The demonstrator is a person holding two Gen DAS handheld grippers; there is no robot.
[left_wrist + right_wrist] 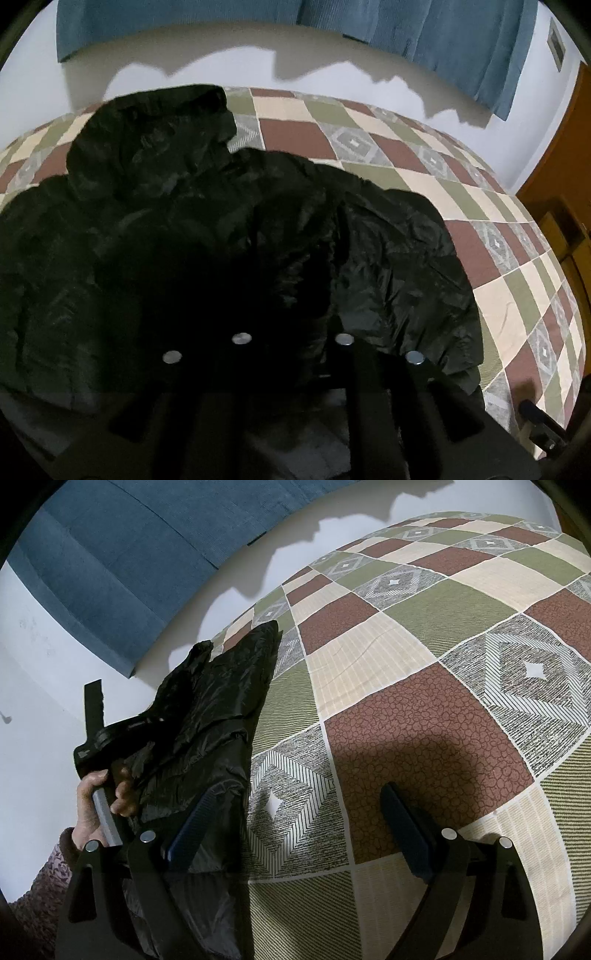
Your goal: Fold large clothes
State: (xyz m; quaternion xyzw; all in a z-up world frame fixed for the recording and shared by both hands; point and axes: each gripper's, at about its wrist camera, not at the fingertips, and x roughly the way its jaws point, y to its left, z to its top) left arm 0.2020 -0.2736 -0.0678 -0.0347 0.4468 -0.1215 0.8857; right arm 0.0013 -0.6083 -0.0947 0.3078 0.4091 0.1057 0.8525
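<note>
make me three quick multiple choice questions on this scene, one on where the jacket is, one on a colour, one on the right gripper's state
1. Where does the black jacket lie?
A. on the patchwork bedspread
B. on a hanger
C. on a chair

2. What colour is the curtain?
A. red
B. blue
C. yellow

3. How do the right gripper's fingers stand?
A. wide apart, nothing between them
B. closed on a sleeve
C. out of view

Answers: 1 A, the jacket spreads over the checked bedspread. 2 B, blue fabric hangs at the wall. 3 A, bare bedspread shows between the two fingers.
</note>
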